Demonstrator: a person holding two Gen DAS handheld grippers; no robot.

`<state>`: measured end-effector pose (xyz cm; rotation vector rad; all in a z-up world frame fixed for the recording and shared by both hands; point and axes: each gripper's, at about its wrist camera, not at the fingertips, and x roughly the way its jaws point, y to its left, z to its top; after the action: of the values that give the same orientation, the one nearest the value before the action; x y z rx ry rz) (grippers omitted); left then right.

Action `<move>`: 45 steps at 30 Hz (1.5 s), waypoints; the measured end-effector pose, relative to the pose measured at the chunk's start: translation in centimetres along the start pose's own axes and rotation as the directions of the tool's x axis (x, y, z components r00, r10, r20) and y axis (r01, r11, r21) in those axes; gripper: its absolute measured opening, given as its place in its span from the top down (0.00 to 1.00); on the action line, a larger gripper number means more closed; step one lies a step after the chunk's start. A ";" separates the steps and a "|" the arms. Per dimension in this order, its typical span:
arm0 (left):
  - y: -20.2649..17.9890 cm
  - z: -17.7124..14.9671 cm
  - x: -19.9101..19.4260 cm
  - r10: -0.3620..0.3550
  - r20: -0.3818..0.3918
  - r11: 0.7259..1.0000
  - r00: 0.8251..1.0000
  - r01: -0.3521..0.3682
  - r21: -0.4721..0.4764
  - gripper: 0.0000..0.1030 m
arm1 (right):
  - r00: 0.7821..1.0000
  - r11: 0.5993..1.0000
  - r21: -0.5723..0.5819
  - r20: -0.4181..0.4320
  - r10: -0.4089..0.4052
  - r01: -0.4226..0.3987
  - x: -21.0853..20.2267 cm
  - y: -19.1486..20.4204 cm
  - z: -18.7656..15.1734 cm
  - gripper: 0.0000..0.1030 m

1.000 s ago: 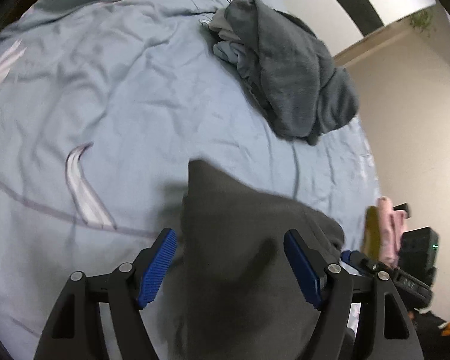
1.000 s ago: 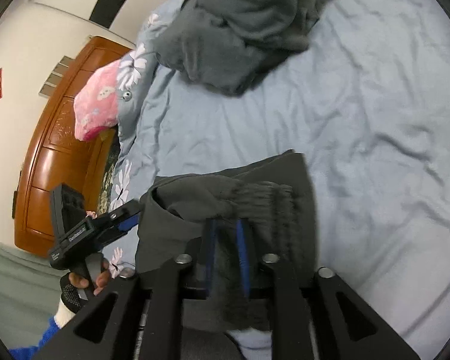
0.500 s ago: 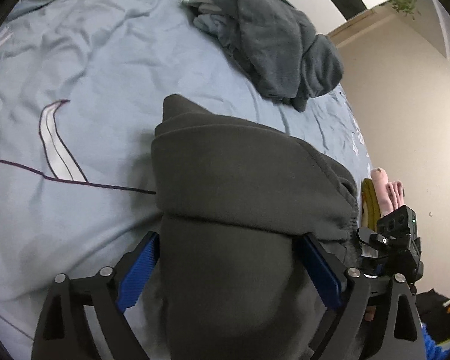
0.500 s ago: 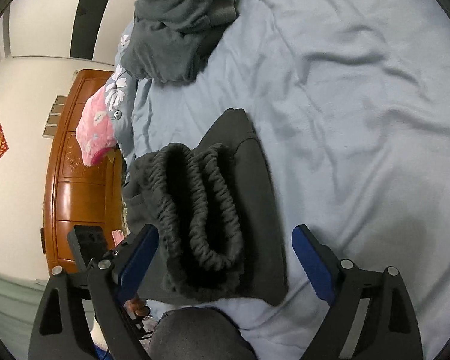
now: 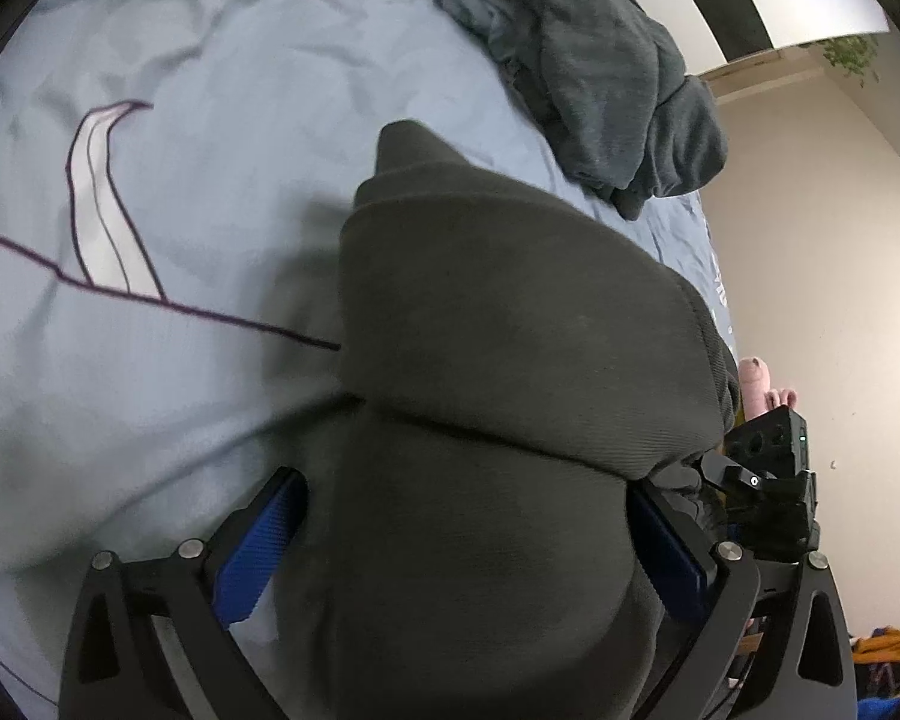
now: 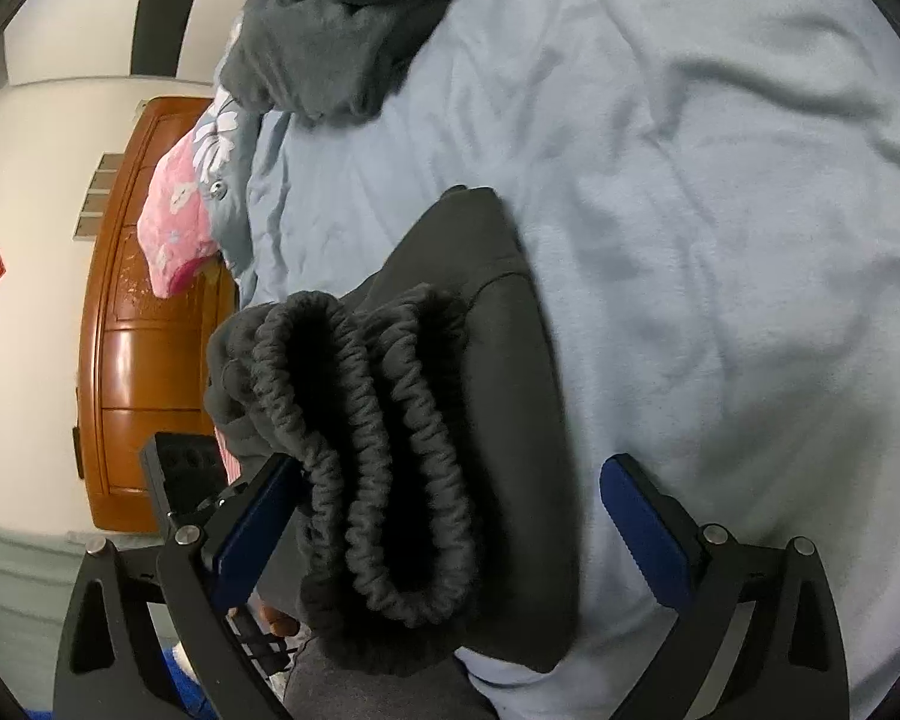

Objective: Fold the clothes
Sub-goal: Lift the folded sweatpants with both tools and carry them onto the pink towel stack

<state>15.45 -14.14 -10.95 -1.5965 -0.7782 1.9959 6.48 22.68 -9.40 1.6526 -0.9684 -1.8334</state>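
A folded dark grey pair of trousers [image 5: 510, 360] lies on the light blue bedsheet [image 5: 180, 408]. My left gripper [image 5: 465, 540] straddles its near end with the jaws opening wide; the cloth fills the gap, and the blue pads [image 5: 258, 546] do not squeeze it. In the right wrist view the trousers' gathered elastic waistband [image 6: 390, 450] is stacked in folds. My right gripper [image 6: 450, 528] is opening around it, and its right pad [image 6: 642, 522] stands well clear over bare bedsheet [image 6: 720, 240].
A heap of grey clothes [image 5: 600, 72] [image 6: 342, 18] lies further up the bed. A pink pillow [image 6: 174, 222] and a wooden cabinet [image 6: 144, 360] stand at the bed's left side. The other gripper shows at each view's edge [image 5: 768, 468] [image 6: 186, 474].
The right gripper, shut on the waistband a second ago, has let go and spread wide. The left jaws widened too. Both grippers sank, and the trousers now rest on the bed.
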 end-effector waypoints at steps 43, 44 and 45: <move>-51.8 -6.5 13.8 -0.225 -0.235 0.733 0.946 0.323 0.598 0.30 | 0.837 0.978 -0.060 0.530 -0.138 0.200 -53.6 -5.1 -2.6 0.50; -52.9 -6.6 14.9 -0.225 -0.249 0.731 0.942 0.332 0.595 0.30 | 0.831 0.976 -0.043 0.533 -0.160 0.215 -54.8 -5.7 -2.3 0.50; -53.9 -6.6 16.0 -0.225 -0.263 0.730 0.938 0.341 0.592 0.30 | 0.825 0.973 -0.027 0.535 -0.181 0.231 -56.0 -6.2 -1.9 0.50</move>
<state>18.92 36.94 13.33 -1.1388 -0.2089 1.6159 17.43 68.48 21.62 1.2483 -0.9201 -2.5254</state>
